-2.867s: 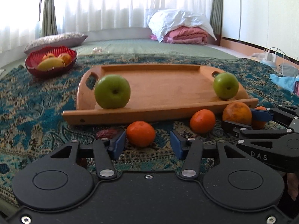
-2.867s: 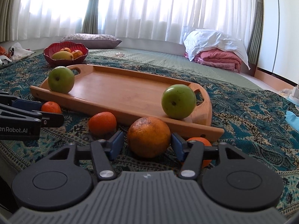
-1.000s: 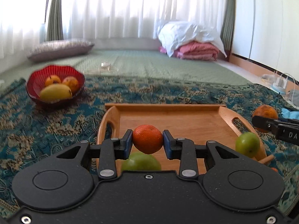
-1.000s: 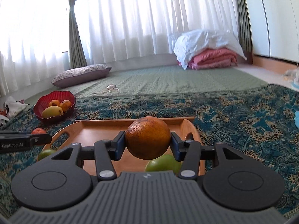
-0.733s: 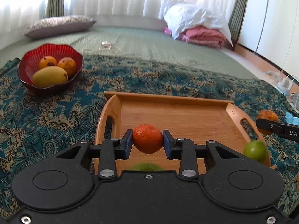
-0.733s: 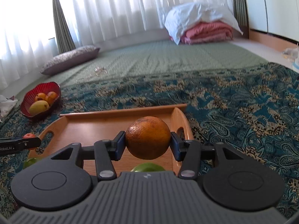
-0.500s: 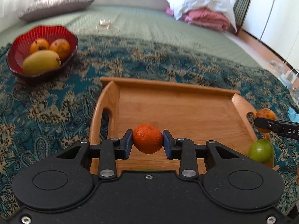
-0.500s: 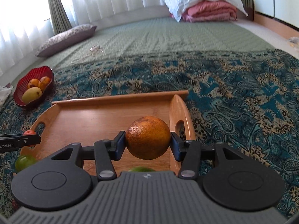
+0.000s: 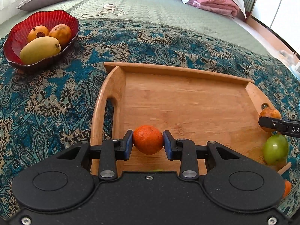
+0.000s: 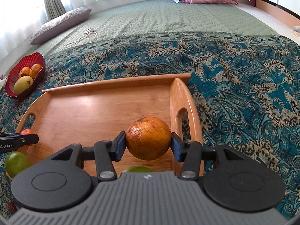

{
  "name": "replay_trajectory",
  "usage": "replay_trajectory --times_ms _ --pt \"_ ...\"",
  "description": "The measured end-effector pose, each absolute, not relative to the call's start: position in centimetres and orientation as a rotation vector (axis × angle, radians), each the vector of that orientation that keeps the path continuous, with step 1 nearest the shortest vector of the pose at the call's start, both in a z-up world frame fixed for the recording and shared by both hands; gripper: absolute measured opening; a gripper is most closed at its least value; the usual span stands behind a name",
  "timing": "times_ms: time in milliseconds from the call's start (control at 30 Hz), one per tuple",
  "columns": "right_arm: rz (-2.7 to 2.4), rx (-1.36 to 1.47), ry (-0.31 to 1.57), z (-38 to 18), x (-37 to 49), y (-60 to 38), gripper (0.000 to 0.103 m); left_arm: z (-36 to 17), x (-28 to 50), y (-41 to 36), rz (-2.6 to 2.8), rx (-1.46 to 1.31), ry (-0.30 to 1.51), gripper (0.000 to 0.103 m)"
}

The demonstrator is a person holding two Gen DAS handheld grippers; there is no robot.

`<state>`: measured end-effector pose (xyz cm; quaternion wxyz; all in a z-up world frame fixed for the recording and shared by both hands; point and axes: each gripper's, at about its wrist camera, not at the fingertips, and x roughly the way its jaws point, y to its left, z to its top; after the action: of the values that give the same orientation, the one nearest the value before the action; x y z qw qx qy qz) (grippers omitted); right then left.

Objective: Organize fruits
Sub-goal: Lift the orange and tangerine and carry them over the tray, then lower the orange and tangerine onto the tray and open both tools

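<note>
My left gripper (image 9: 148, 139) is shut on a small orange mandarin (image 9: 148, 139) and holds it above the left front of the wooden tray (image 9: 187, 101). My right gripper (image 10: 148, 138) is shut on a large orange (image 10: 148, 137) above the tray's right front (image 10: 112, 86). A green apple (image 9: 275, 149) lies at the tray's right front corner, under the right gripper (image 9: 270, 122). Another green apple (image 10: 16, 162) lies at the left front corner, under the left gripper (image 10: 26, 134). A second green fruit (image 10: 137, 168) peeks out just below the large orange.
A red bowl (image 9: 61, 18) with a mango and two orange fruits stands on the patterned cloth, far left of the tray. Another mandarin (image 9: 286, 188) lies on the cloth by the tray's front right. A pillow, a coiled cord and folded bedding lie on the green mat beyond.
Both grippers picked up their fruits from the cloth in front of the tray, lifted them, and have since moved forward and tilted down over the tray.
</note>
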<state>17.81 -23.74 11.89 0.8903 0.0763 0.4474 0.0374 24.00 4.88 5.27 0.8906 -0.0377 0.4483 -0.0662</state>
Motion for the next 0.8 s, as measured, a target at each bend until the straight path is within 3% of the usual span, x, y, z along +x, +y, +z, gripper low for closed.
replay_trajectory --times_ms 700,767,800 --pt "0.077 0.134 0.955 10.87 18.11 -23.30 0.055 4.50 24.49 4.38 -0.125 -0.050 0.939 0.032" --pt "0.079 0.137 0.955 10.89 18.11 -23.31 0.058 4.55 24.42 4.37 -0.124 -0.052 0.935 0.034" --pt "0.086 0.141 0.952 10.95 18.08 -23.33 0.062 4.59 24.39 4.37 -0.123 -0.051 0.932 0.039"
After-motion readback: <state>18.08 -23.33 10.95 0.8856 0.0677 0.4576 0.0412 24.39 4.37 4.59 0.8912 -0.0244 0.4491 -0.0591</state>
